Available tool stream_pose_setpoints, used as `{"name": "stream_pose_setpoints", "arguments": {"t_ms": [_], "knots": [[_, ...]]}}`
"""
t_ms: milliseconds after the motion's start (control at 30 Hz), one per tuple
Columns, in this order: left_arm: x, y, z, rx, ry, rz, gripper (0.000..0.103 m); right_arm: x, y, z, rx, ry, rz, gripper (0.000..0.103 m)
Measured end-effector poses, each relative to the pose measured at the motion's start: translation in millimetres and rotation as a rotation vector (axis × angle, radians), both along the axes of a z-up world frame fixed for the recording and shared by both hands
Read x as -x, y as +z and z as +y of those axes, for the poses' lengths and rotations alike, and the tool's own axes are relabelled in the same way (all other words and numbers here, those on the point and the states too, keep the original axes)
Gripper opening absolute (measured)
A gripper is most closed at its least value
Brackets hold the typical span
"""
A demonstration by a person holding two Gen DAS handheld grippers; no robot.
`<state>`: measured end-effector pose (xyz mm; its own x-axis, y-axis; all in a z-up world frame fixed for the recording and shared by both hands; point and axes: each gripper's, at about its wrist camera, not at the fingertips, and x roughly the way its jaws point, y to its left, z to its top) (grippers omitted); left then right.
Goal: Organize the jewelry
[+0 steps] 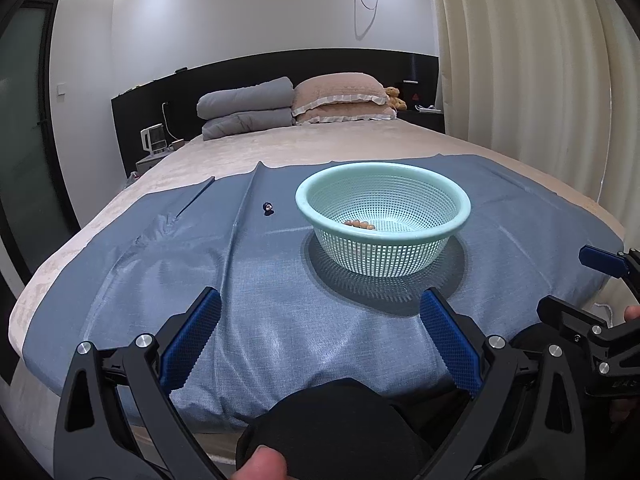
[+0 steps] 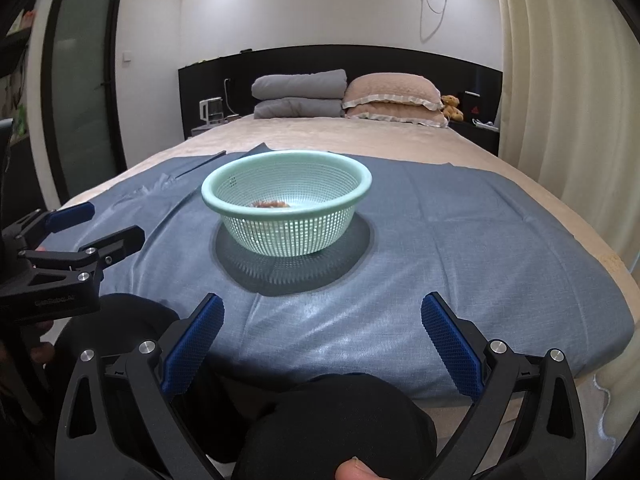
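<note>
Nearest the lens: left gripper, fingers spread wide, nothing between them, hovering over the near edge of the blue cloth. Right gripper same: fingers released, wide apart, nothing held. Each gripper shows at the edge of the other's view. A thumb tip and a black-clad knee sit at the bottom of both views.

Jewelry, 2 items visible:
- 1 beaded bracelet, brownish-orange beads, lying on the bottom inside the basket; only part shows over the rim.
- 1 small dark blue ring-like piece with a pale shiny bit, on the cloth just left of the basket, apart from it. Too small to tell more. Hidden behind the basket in the right wrist view.

1 mint-green perforated plastic basket, round, upright, standing on the cloth, well ahead of both grippers.

Cloth is creased on its left side and spread over the foot of a bed with a beige cover. At the head: 1 folded grey quilt, 2 stacked pink pillows, 1 teddy bear, black headboard. White walls, cream curtain at right, dark-framed glass door at left.
</note>
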<state>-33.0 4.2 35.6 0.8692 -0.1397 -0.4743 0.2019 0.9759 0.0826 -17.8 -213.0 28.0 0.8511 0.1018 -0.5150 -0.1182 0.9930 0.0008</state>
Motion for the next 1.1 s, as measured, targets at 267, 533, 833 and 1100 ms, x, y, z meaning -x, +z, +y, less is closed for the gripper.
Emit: {"name": "stream_pose_setpoints", "arguments": {"t_ms": [267, 533, 833, 1100], "knots": [[0.1, -0.7, -2.0, -0.007, -0.001, 0.001, 0.097, -0.8, -1.1, -0.2, 0.002, 0.002, 0.006, 0.095], [0.9, -0.1, -2.2, -0.002, -0.01, 0.005, 0.097, 0.7, -0.8, -1.2, 0.001, 0.004, 0.008, 0.095], [0.6, -1.6, -5.0, -0.006, -0.019, 0.011, 0.097, -0.4, -1.3, -1.1, 0.0, 0.007, 0.014, 0.095], [0.8, -3.2, -6.3, -0.009, -0.032, 0.023, 0.097, -0.1, -1.7, -0.2, 0.002, 0.005, 0.014, 0.095]]}}
